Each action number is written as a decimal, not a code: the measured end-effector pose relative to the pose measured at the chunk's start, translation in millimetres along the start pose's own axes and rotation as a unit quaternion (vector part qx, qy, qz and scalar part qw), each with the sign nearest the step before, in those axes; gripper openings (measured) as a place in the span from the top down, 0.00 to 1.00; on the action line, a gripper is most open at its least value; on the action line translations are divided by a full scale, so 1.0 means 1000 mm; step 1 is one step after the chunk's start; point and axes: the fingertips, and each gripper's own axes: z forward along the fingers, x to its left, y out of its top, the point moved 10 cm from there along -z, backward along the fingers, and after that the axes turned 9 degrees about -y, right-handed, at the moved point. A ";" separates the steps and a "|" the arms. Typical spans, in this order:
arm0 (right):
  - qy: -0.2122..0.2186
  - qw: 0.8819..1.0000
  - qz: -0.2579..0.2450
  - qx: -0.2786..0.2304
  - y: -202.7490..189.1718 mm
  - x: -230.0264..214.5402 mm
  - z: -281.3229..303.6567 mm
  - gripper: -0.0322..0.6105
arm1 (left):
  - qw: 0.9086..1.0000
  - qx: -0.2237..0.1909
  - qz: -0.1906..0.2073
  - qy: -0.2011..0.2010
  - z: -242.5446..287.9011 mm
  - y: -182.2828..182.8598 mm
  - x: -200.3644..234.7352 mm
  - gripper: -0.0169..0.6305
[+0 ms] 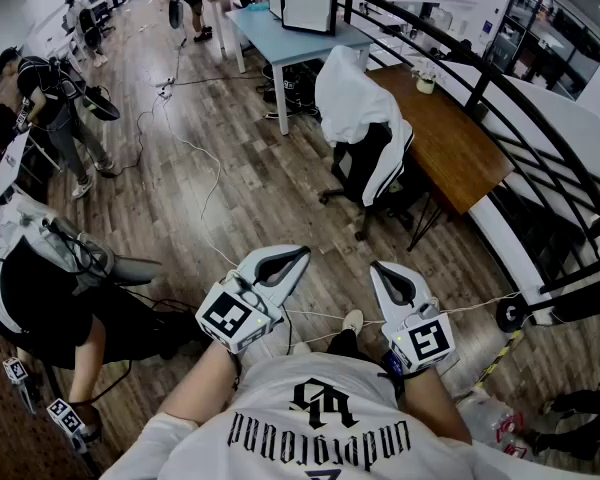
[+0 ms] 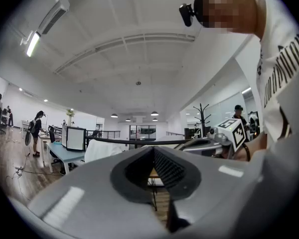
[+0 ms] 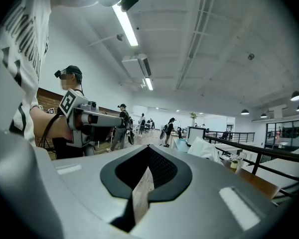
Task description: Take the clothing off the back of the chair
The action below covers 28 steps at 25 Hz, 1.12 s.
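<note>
- While the clothing point(image 1: 352, 98) hangs draped over the back of the chair point(image 1: 380, 163), well ahead across the wooden floor and just beside the brown counter point(image 1: 460, 148), nothing has been grasped; the approach is judged to be the step in hand.
- Next move, as judged: the chair is to be closed in on, a gripper opened, and a fold of fabric near the top of the backrest pinched and lifted clear.
- Left gripper point(image 1: 283, 264) and right gripper point(image 1: 393, 282) are held level, side by side before the chest, pointed toward the chair.
- Both sets of jaws are seen pressed together, with nothing between them.
</note>
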 end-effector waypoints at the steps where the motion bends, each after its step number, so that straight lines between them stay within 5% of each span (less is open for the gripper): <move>1: 0.000 1.000 0.000 0.001 -0.001 0.001 0.000 0.95 | 1.000 0.000 0.000 0.000 -0.001 -0.001 0.000 0.90; 16: 0.013 1.000 0.002 -0.001 0.004 -0.002 0.026 0.95 | 1.000 0.001 -0.008 0.020 -0.010 -0.007 0.018 0.90; 28: 0.051 0.999 0.003 -0.004 0.000 -0.049 0.133 0.95 | 0.998 0.015 -0.013 0.054 0.021 -0.017 0.111 0.90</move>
